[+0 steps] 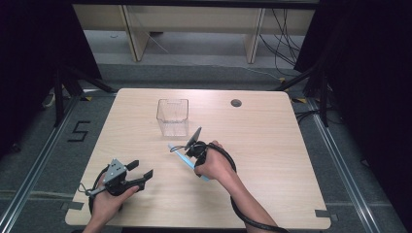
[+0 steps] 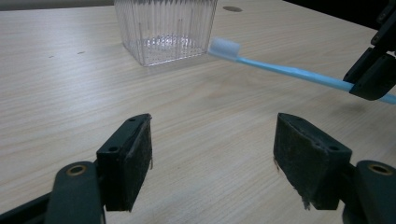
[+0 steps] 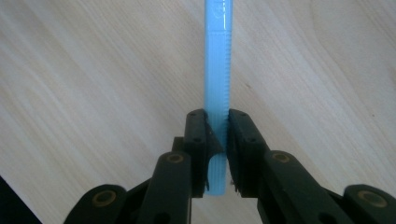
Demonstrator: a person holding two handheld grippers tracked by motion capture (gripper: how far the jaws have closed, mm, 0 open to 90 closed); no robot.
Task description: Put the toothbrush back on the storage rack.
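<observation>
A light blue toothbrush (image 1: 180, 154) with a white bristle head (image 2: 225, 48) hangs level a little above the wooden table (image 1: 272, 145). My right gripper (image 1: 190, 154) is shut on its handle (image 3: 217, 70), which runs straight up between the jaws (image 3: 217, 126). The head points toward a clear ribbed plastic cup (image 1: 172, 116), which stands upright and empty (image 2: 166, 28) just beyond it. My left gripper (image 1: 141, 170) rests low near the front left of the table. Its jaws (image 2: 212, 158) are open, with nothing between them, and they face the cup and the toothbrush (image 2: 289, 71).
A round cable hole (image 1: 236, 103) sits in the tabletop at the back right. Cables trail from both grippers toward the front edge. Dark curtains and tripod legs flank the table, and wooden furniture legs stand behind it.
</observation>
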